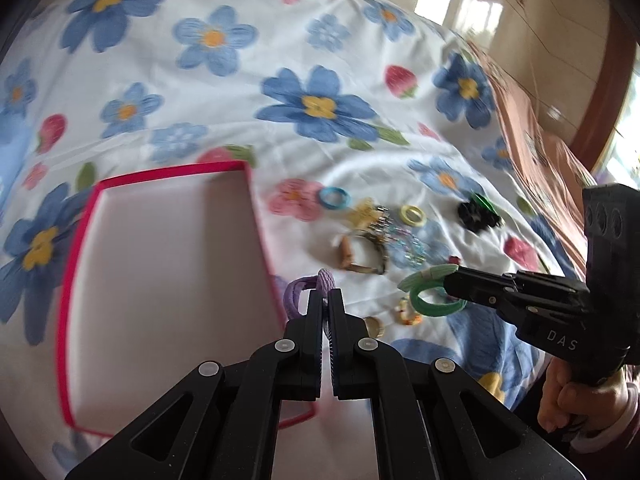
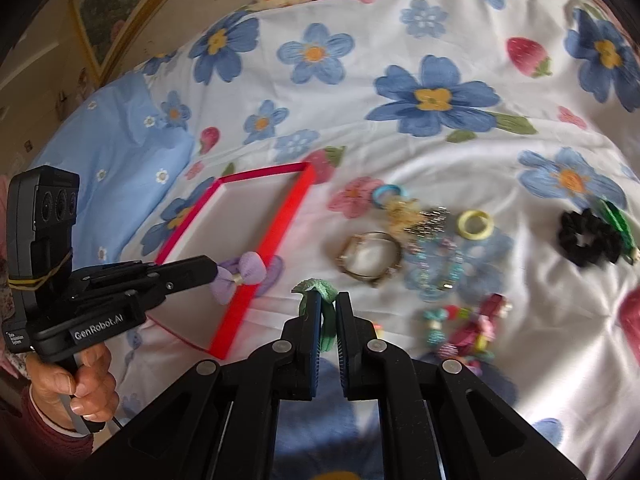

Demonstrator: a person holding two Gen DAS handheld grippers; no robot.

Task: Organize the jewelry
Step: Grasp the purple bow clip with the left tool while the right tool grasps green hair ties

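Between left fingers (image 1: 318,308), purple hair tie (image 1: 298,294)

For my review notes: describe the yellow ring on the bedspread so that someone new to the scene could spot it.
Start at the red-rimmed tray on the flowered bedspread and look right, past the watch, into the loose accessories. The yellow ring lies flat between the beaded bracelet and the black scrunchie. It is the only plain pale-yellow hoop; the similar ring nearer the tray is blue.
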